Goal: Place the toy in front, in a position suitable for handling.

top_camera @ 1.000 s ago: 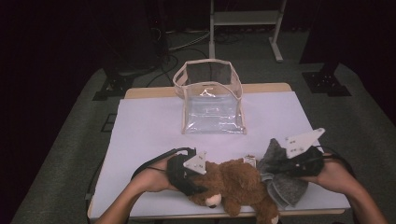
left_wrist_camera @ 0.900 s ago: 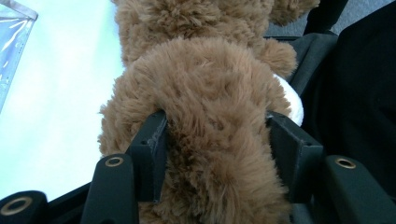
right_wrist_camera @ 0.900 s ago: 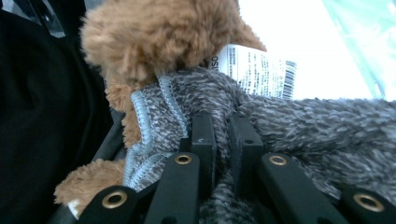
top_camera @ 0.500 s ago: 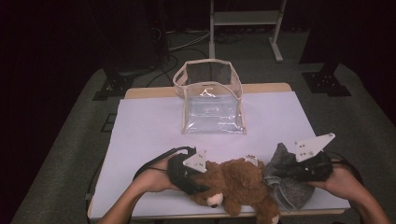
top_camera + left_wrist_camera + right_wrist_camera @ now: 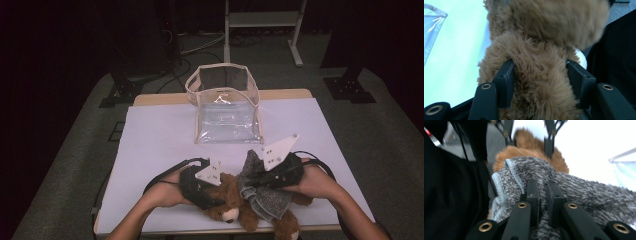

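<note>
The left tongs (image 5: 537,72) are clamped on a limb of the brown teddy bear (image 5: 227,197), fur bulging between the jaws; the right tongs (image 5: 543,192) are pinched nearly shut on a fold of the grey knitted garment (image 5: 584,192), which drapes over the bear's body at the near edge of the surface (image 5: 160,135); the clear plastic bag (image 5: 225,107) stands open well apart, toward the far edge. The likely trouble, as I judge it: the right grip holds only a thin fold, so a hard pull could slip the knit free or stretch it; the left grip sits in soft pile, so the bear may twist or slide toward the near edge if the two hands pull against each other.
</note>
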### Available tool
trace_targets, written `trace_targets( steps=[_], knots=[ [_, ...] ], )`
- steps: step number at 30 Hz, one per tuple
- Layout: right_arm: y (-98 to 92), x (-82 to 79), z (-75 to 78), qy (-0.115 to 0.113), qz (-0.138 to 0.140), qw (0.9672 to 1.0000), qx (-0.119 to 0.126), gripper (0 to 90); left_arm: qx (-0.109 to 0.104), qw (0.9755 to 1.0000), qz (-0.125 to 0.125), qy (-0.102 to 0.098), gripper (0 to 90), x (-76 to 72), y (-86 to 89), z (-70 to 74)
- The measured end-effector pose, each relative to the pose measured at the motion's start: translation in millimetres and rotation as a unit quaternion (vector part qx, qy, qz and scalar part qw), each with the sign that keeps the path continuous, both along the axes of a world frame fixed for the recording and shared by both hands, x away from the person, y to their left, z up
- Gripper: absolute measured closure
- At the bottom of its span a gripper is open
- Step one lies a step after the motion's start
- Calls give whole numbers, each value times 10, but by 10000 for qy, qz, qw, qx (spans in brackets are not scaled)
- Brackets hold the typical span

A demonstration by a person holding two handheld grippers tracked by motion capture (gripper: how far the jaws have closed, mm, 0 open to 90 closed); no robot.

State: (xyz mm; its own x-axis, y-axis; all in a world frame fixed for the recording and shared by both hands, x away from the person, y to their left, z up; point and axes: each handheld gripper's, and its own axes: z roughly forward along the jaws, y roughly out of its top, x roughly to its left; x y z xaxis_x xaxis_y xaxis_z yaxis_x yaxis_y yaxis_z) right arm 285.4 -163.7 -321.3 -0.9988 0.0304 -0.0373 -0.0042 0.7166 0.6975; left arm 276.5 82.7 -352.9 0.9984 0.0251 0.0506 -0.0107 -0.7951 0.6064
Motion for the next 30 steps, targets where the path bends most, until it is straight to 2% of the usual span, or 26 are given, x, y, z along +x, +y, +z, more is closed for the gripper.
trace_targets(
  steps=[2,5,11,13,15,17,21,24,27,30],
  knots=[
    [11,-1,-57,-12,-31,9998,-199,817,-10,10000,4,-2,444,0,3,-3],
    [-110,-1,-139,-44,-214,9986,-472,817,-24,10000,3,0,444,4,2,-1],
    [-569,-62,-216,108,-659,9964,-516,817,-14,10000,10,-18,446,-7,-26,9],
    [-701,-77,-205,90,-796,9950,-597,817,21,10000,-5,-55,447,-12,-33,14],
    [-779,-79,-151,121,-887,9944,-558,817,35,10000,-12,-42,447,-22,-38,12],
    [-774,-83,-47,97,-833,9953,-483,817,70,9999,-35,-64,447,-20,-37,16],
    [-648,-91,220,-94,-639,9968,-478,817,70,9999,-36,-65,447,-22,-34,16],
    [-579,-97,386,-142,-508,9980,-352,817,37,10000,-18,-74,447,-31,-34,12],
    [-470,-111,494,-101,-306,9994,-147,816,24,10000,-27,-86,447,-34,-33,10],
    [-233,-112,516,-89,-66,9998,-187,817,52,9999,-51,-127,447,-44,-36,15]
  ],
)
